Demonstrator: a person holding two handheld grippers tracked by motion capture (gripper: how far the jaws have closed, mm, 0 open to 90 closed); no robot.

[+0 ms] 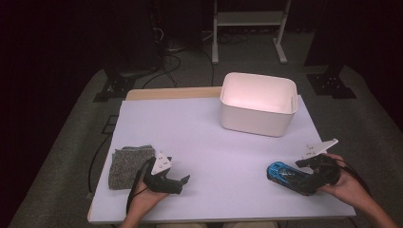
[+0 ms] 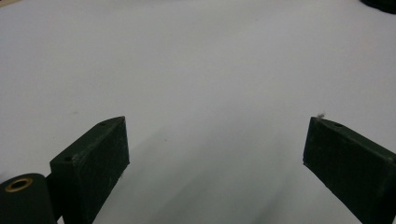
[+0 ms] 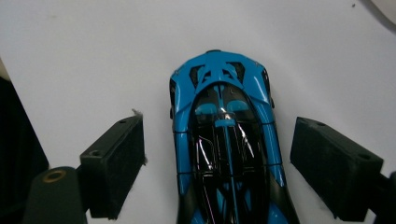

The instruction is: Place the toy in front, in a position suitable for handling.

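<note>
The blue toy car (image 3: 227,149) lies flat on the counter (image 1: 204,142) between the jaws of the right tongs (image 3: 219,154) — straddled lengthwise, likely lined up for a pick. Those jaws stand wide, clear of its flanks. The left tongs (image 2: 215,149), well apart, gape over bare counter — beside a grey cloth (image 1: 128,164). The white bin (image 1: 259,114) waits beyond.

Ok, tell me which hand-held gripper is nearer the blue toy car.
Right. The right hand-held gripper straddles the blue toy car, jaws open. The left hand-held gripper is far across the table, by the grey cloth.
</note>
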